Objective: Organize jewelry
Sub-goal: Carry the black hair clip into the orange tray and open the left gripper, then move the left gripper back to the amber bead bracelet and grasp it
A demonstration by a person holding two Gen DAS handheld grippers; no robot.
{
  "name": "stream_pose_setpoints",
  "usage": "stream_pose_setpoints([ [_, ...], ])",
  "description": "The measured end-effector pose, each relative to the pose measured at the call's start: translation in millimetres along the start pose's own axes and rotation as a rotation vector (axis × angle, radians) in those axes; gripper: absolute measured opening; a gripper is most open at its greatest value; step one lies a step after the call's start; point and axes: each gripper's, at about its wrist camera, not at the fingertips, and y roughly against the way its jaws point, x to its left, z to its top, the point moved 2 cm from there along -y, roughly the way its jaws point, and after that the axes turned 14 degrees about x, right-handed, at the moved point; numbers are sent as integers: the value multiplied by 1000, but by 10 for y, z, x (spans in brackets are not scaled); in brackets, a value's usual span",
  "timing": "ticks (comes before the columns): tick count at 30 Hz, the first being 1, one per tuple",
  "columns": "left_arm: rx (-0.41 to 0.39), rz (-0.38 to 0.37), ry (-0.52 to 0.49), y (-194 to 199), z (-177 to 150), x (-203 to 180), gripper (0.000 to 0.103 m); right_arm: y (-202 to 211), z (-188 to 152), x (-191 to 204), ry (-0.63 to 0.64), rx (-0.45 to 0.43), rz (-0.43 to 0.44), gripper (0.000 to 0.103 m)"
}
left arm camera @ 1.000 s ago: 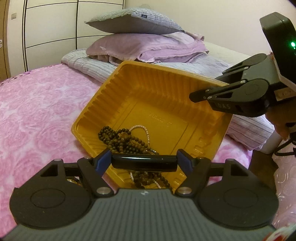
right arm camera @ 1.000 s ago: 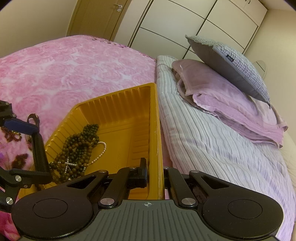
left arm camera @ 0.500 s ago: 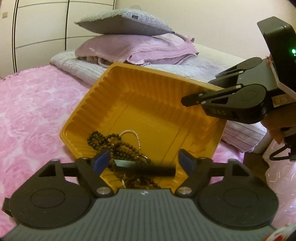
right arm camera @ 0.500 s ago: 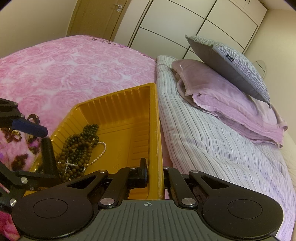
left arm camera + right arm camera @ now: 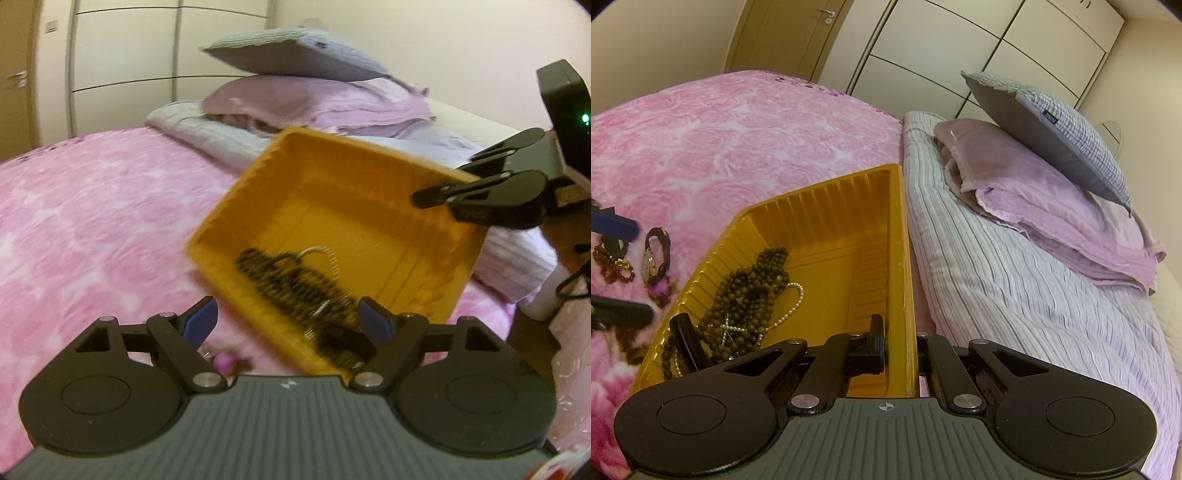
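Note:
A yellow plastic tray (image 5: 369, 206) is tilted on the pink bedspread; it also shows in the right wrist view (image 5: 827, 210). Dark bead necklaces (image 5: 750, 291), a pearl strand (image 5: 792, 299) and a black bar-shaped piece (image 5: 687, 341) lie in it. My right gripper (image 5: 899, 349) is shut on the tray's right rim and also shows in the left wrist view (image 5: 439, 192). My left gripper (image 5: 286, 319) is open and empty, just off the tray's near-left corner; the left wrist view is blurred. A watch (image 5: 655, 256) and amber beads (image 5: 611, 262) lie on the bedspread.
Stacked pillows (image 5: 1045, 147) and a striped duvet (image 5: 1015, 280) lie right of the tray. The pink floral bedspread (image 5: 731, 133) spreads to the left. Wardrobe doors (image 5: 960, 48) and a room door (image 5: 783, 33) stand behind the bed.
My left gripper opened and let go of the black bar-shaped piece, which now lies in the tray. It then drew back to the left, off the tray. My right gripper kept its hold.

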Motion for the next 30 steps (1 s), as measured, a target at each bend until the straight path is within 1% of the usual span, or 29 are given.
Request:
stream_pose_setpoints([
  [5,4,85,70,186,-253,262,81,-2,1,2,-1,1,1,3],
  [8,10,151,119,292,-408,421,81,1,5,10,2,0,-1,3],
  [12,20,212,177,382,-597,593,81,-12,2,5,5,1,-4,4],
  [14,33,235,194,384,-677,640,81,-14,3,3,5,1,-4,3],
  [18,54,244,207,333,-753,692,78,-13,3,7,8,3,-6,3],
  [20,59,258,198,292,-747,690,70,-8,5,10,10,4,-8,4],
  [22,63,273,193,243,-724,693,65,-7,9,12,11,5,-9,4],
  [24,68,278,185,183,-696,697,59,-6,8,13,11,4,-8,4],
  [26,79,285,164,125,-687,716,50,-7,9,13,11,5,-9,3],
  [27,85,287,159,92,-676,724,48,-6,10,12,11,4,-8,4],
  [29,95,285,150,40,-655,751,40,-9,10,13,10,5,-8,3],
  [30,98,281,148,15,-641,769,39,-7,10,13,10,5,-9,3],
])
